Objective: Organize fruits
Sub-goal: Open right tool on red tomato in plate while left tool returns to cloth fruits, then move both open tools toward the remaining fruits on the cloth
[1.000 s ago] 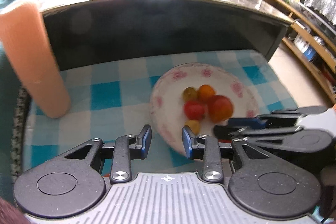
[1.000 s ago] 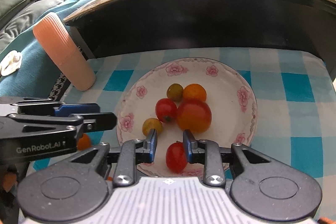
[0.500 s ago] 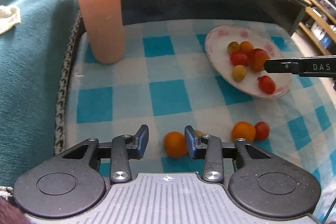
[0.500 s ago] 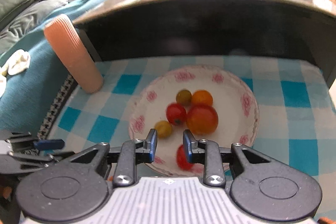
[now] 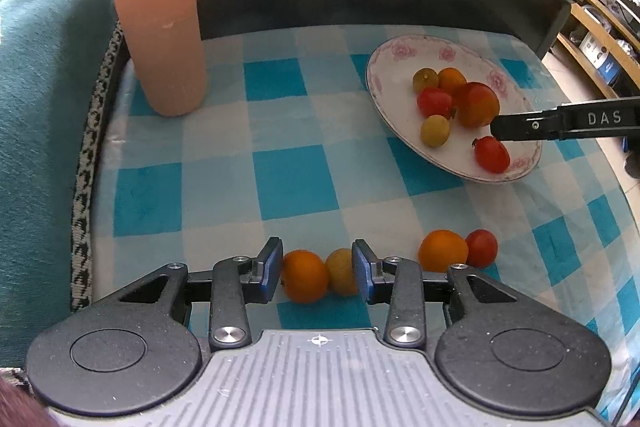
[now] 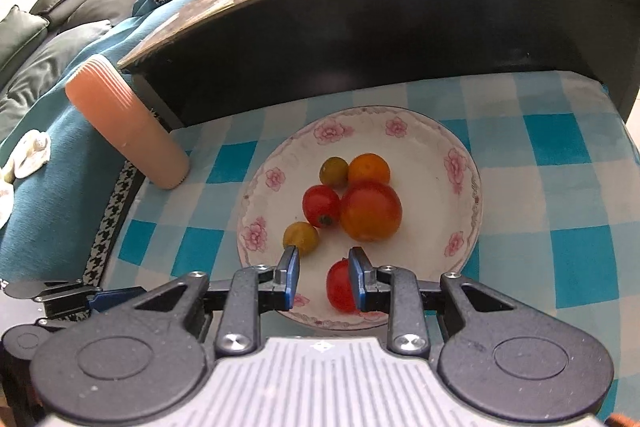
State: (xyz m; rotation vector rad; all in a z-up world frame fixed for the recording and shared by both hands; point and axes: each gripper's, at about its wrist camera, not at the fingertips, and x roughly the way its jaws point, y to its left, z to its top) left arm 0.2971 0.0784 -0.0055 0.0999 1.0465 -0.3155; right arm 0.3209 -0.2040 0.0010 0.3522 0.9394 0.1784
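Left gripper (image 5: pixel 316 273) brackets two fruits on the cloth (image 5: pixel 224 183), gripping neither; right gripper (image 6: pixel 323 277) (narrow, empty) hovers over the plate (image 6: pixel 460 195). Next: isolate the orange (image 5: pixel 305 275).

You can read only one marking here: the white capitals "DAS" printed on the side of the right gripper's (image 5: pixel 516 126) black finger arm, where it reaches in from the right edge of the left wrist view above the flowered plate (image 5: pixel 384 99). Nothing else carries legible writing for you; the boxes on the shelves at the far right of that view are too small and blurred to make out.
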